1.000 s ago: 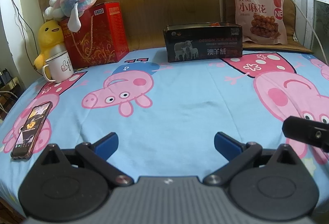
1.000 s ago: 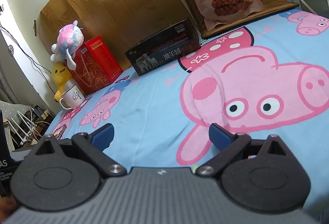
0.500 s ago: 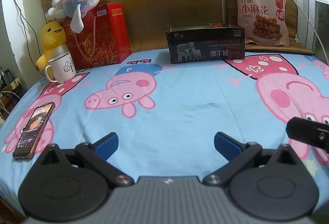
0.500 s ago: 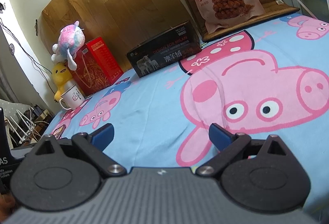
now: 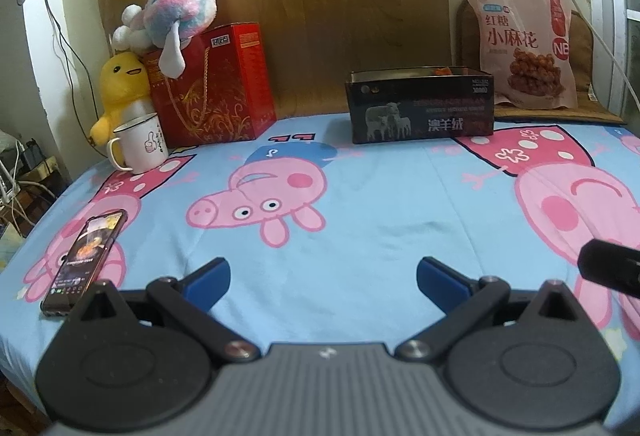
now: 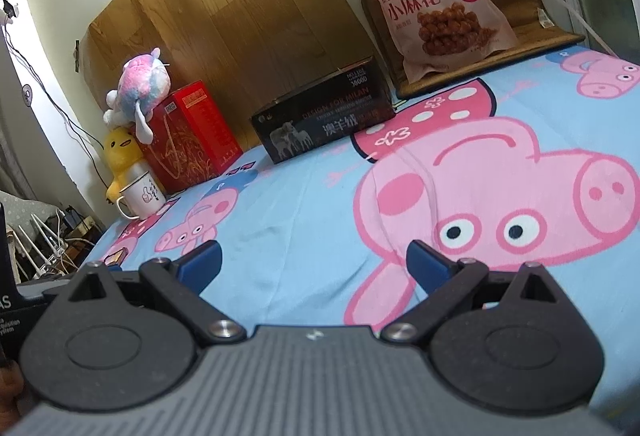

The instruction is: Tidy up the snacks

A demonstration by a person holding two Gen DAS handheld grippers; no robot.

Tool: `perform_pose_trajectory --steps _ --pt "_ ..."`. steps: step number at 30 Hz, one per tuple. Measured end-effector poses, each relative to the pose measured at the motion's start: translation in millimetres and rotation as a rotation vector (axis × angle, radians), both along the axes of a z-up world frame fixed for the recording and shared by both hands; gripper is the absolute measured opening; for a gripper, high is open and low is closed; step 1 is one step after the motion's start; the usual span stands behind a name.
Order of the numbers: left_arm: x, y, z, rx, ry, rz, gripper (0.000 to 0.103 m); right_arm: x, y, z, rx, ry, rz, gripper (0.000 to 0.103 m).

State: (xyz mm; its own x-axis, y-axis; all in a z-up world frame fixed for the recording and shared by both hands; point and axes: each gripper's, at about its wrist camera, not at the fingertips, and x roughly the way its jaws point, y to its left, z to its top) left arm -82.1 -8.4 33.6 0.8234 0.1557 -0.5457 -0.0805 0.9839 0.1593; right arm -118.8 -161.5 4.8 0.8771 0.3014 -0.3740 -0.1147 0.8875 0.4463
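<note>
Left gripper [image 5: 323, 278]: jaws spread, empty, low centre.
Right gripper [image 6: 314, 263]: jaws spread, empty.
Snack bag [image 5: 525, 44]: upper right, behind the black box [image 5: 421, 107].
Approach: probably pinch the bag's top edge, avoiding the contents.

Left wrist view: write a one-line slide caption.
Open left hand-held gripper over the bedsheet, facing box and snack bag.
</note>
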Motion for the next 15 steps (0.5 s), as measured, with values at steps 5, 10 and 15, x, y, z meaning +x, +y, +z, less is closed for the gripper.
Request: perform_pose_trajectory --steps 5,10,15 --pt "-0.6 0.1 0.8 0.005 -0.006 0.005 0.103 0.5 -0.4 0.5 -0.002 -0.003 0.001 0.100" --pt "-0.4 0.8 0.8 0.004 -0.005 0.007 0.103 1.0 -0.5 1.5 -0.005 -0.006 0.001 0.100" --pt "0.0 2.0 1.3 -0.001 0.000 0.007 0.103 1.0 -0.4 1.6 -0.006 -0.007 0.002 0.100"
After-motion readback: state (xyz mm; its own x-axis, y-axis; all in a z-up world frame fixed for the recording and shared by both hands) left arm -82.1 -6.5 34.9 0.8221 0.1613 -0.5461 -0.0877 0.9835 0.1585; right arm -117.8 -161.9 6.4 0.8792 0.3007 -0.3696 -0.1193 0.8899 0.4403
